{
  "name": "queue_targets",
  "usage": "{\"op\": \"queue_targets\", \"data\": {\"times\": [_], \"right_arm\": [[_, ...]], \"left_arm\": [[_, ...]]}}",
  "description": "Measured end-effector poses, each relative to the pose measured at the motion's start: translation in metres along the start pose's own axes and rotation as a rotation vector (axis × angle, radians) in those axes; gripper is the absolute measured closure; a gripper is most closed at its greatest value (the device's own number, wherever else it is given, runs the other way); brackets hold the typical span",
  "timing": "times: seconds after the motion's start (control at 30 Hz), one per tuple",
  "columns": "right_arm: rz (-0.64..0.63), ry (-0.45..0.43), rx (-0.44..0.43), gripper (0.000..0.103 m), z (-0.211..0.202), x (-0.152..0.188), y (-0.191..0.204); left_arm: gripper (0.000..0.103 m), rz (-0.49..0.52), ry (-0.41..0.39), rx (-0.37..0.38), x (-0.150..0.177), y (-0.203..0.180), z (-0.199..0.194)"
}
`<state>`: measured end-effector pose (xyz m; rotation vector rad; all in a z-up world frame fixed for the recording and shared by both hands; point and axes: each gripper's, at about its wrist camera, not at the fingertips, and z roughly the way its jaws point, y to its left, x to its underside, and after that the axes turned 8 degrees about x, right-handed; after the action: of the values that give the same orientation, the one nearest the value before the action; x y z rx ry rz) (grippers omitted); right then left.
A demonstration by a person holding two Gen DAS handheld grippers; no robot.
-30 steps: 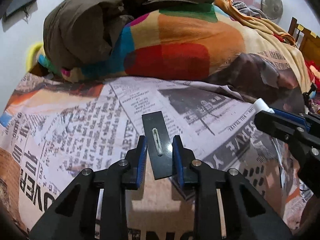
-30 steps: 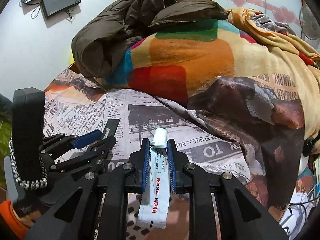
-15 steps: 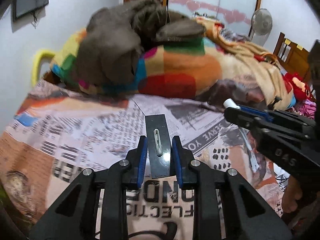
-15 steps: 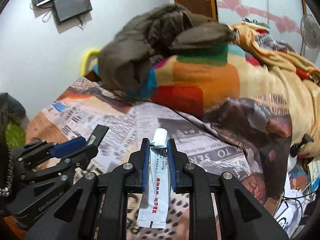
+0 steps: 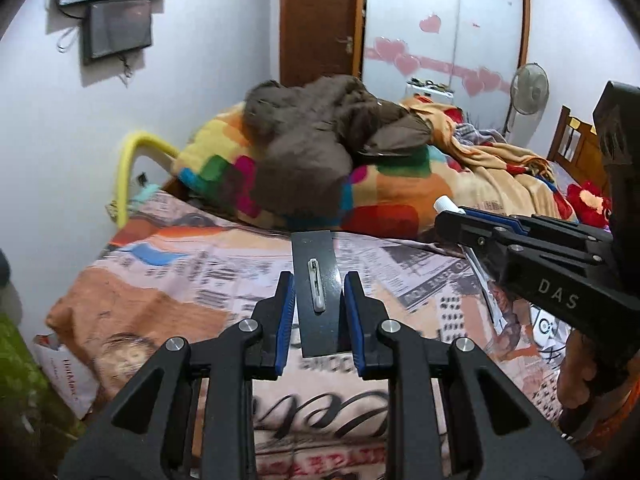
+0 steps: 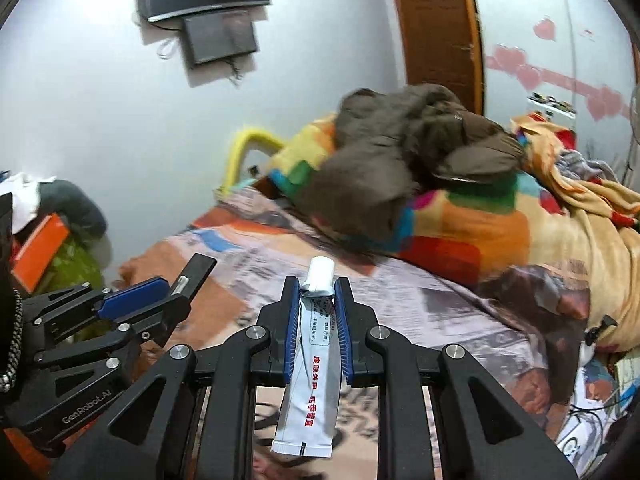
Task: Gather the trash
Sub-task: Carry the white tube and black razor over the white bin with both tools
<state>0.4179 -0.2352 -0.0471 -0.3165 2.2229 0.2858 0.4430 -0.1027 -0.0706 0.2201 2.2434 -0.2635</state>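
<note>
My left gripper [image 5: 319,280] is shut on a flat dark card [image 5: 318,296] with a small white pin on its face, held well above the bed. My right gripper [image 6: 317,286] is shut on a white tube [image 6: 310,364] with a white cap and red lettering; its crimped end hangs down between the fingers. Each gripper shows in the other's view: the right gripper [image 5: 450,216] at the right with the tube's cap poking out, the left gripper [image 6: 168,300] at the lower left with the dark card [image 6: 196,274] sticking out of it.
A bed with a newspaper-print sheet [image 5: 200,280] lies below. A colourful blanket [image 5: 400,196] and a brown jacket [image 5: 320,136] are piled at its head. A yellow rail [image 5: 128,168], wall screens [image 5: 116,28], a wooden door [image 5: 320,20] and a fan [image 5: 530,90] surround it.
Both grippers have risen and pulled back from the bed with their items still held. The sheet now lies farther below, and the walls, door and screens have come into view.
</note>
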Motion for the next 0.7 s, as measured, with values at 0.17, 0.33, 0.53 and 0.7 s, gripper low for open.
{"op": "queue_targets", "data": {"times": [0.17,0.33,0.53,0.7], "right_arm": [[-0.067,0.015,-0.053,0.087,-0.007,-0.004,0.058],[-0.113,0.023,-0.1,0.087,-0.009,-0.001,0.112],[-0.159,0.038,-0.179,0.087,-0.006,0.005,0.173],[-0.222,0.059,-0.246,0.087,0.002,0.017,0.232]], "left_arm": [[0.079,-0.018,-0.04,-0.053,0.015,0.032,-0.052],[0.079,-0.047,-0.057,-0.098,0.033,0.07,-0.099],[0.079,-0.099,-0.069,-0.154,0.065,0.122,-0.147],[0.079,-0.18,-0.074,-0.186,0.1,0.163,-0.18]]}}
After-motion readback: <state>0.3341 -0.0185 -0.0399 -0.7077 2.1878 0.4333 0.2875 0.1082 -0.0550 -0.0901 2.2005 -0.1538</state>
